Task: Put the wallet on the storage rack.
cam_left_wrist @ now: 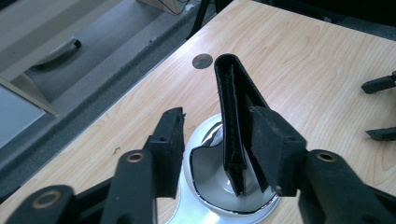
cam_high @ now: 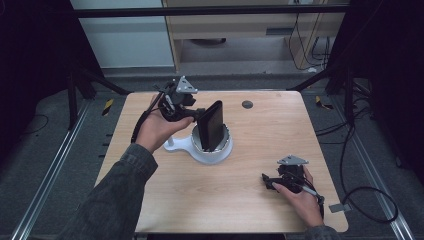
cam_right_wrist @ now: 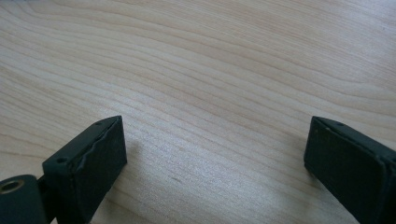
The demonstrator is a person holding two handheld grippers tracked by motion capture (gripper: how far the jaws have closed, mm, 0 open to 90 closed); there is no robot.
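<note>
A flat black case [cam_high: 212, 125] stands upright and slightly tilted in a round white holder [cam_high: 224, 150] with a shiny inside, near the table's middle. My left gripper [cam_high: 198, 114] reaches it from the left. In the left gripper view the case [cam_left_wrist: 232, 116] rises between the jaws of that gripper [cam_left_wrist: 218, 117]: the right jaw lies against its side, and the left jaw stands apart with a gap, so the gripper is open. My right gripper [cam_high: 268, 180] rests low at the table's front right, open over bare wood [cam_right_wrist: 215, 144], holding nothing.
The wooden table [cam_high: 280, 130] has a round grey grommet [cam_high: 247, 104] behind the holder. The holder has a white tab [cam_high: 175, 146] sticking out to the left. Black cables [cam_high: 360, 200] trail on the floor at the right. The right gripper's jaw tips [cam_left_wrist: 379, 109] show far off.
</note>
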